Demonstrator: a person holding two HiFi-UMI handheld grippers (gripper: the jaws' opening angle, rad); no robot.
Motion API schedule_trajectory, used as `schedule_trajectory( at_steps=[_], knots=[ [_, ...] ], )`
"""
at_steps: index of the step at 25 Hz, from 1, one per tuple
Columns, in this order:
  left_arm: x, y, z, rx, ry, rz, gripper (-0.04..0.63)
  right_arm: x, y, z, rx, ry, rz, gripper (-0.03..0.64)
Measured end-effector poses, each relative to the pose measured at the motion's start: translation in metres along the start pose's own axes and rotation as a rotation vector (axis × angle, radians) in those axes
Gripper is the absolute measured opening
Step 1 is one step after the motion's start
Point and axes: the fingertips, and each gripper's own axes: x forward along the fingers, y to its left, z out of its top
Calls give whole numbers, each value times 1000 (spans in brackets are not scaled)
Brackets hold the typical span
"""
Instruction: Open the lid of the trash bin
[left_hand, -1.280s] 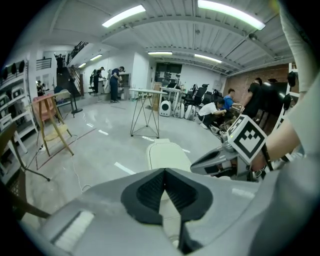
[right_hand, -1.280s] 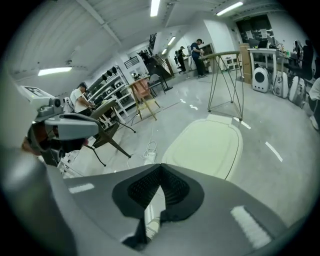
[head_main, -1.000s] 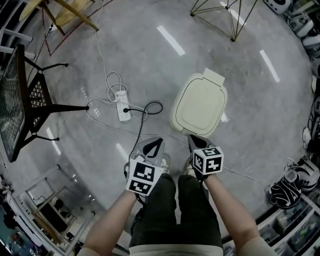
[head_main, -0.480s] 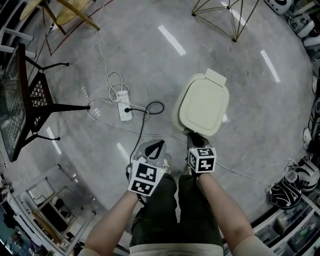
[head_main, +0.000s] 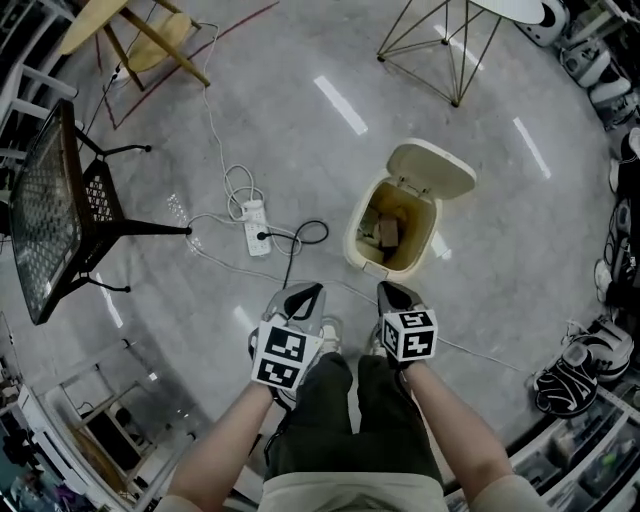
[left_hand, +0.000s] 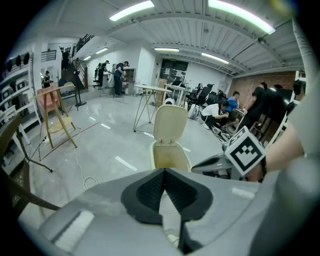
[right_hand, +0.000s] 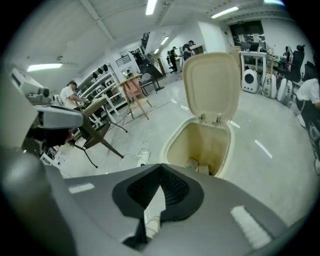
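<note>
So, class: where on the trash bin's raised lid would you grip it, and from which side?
Probably the free top edge of the lid, from the front, above the open bin. It stands upright on its rear hinge, leaving that thin edge exposed.

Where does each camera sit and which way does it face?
Head view: on the person's head, looking steeply down at the open trash bin; forearms, legs, left gripper and right gripper show.
Left gripper view: on that gripper, facing the bin along its shut jaws; right gripper at right.
Right gripper view: on that gripper, looking past shut jaws into the bin.
Shared: all three show the raised lid.
</note>
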Motion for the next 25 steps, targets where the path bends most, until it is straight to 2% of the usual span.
schedule_trajectory(
  at_steps=[5,13,18,25],
  knots=[
    [-59,-16,61,29,-69,4,2,-90,31,50,-34,-71,30,3],
    [-174,-56,160,125,-218,9,2,-246,92,150,-92,-270,60,3],
    [-249,-85,209,191,-317,15,2,-339,132,198,-139,-395,76,3],
    [-345,-121,261,287,-465,30,2,-462,185,250,-271,-627,63,3]
  ],
)
